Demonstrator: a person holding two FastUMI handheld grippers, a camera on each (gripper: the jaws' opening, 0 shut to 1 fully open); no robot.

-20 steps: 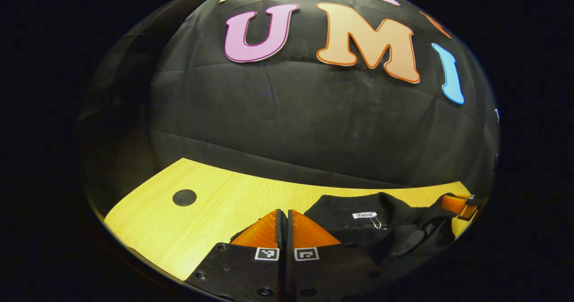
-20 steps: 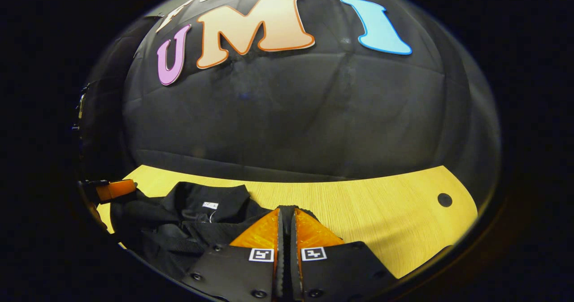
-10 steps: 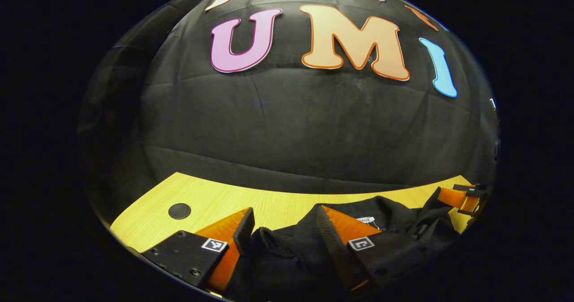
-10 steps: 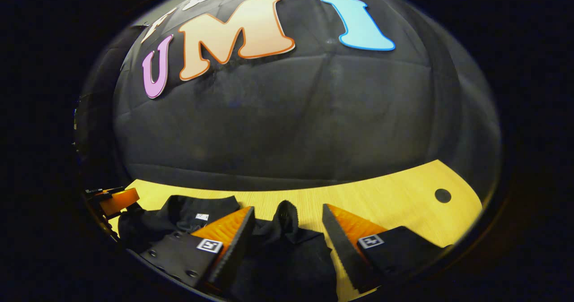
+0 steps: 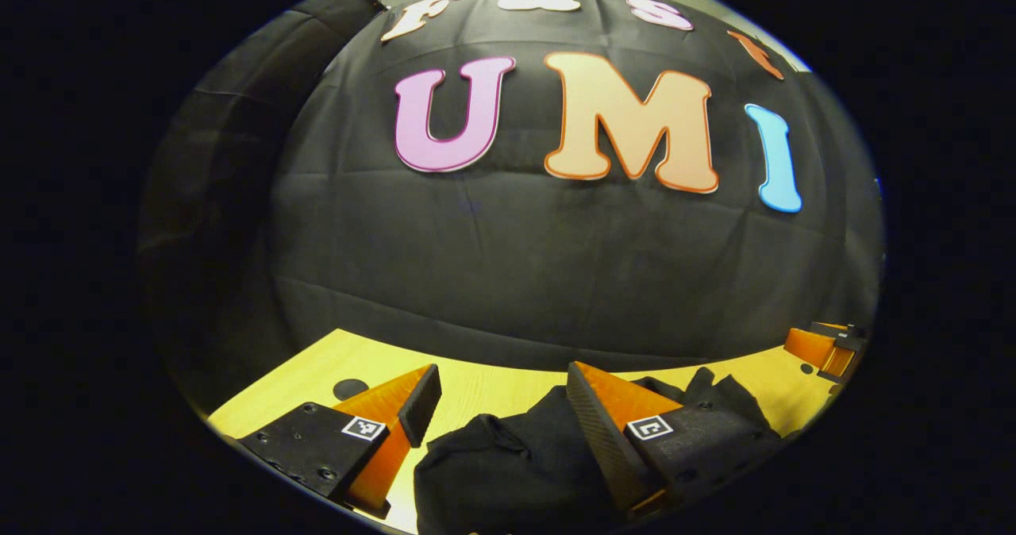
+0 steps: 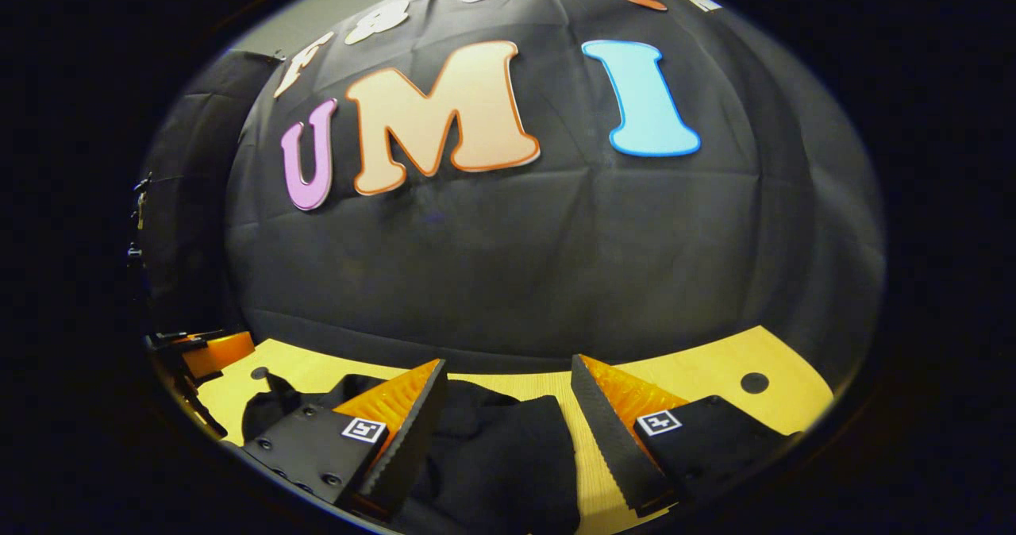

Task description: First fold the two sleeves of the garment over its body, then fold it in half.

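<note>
Change: a second ago both grippers were closed at the garment's near part; half a second ago they had parted, and now both stand higher, with more of the booth wall above the table in each view and the white neck tag gone from sight.
Left gripper (image 5: 500, 400): fingers spread wide, nothing between them pressed; the dark cloth lies below the gap and runs under the finger on the view's right.
Right gripper (image 6: 508, 396): fingers likewise wide apart, gripping nothing; black cloth lies below the gap and under the finger on the view's left. In the left gripper view it shows at the far right edge (image 5: 821, 348); in the right gripper view the left one shows at the far left edge (image 6: 210, 352).
Garment (image 6: 492, 456): black, in a low bunched heap on the table, between the two grippers, toward the near edge. In the left gripper view (image 5: 508, 471) a fold rises in a hump.
Long axis: cannot tell; the heap seems to spread along the table's width.
Containers: none seen.
Table (image 6: 714, 376): pale wood, bare strip along the far edge under the wall; a dark round hole near each far corner (image 6: 754, 382) (image 5: 350, 388).
Open room: bare wood outward of each gripper.
</note>
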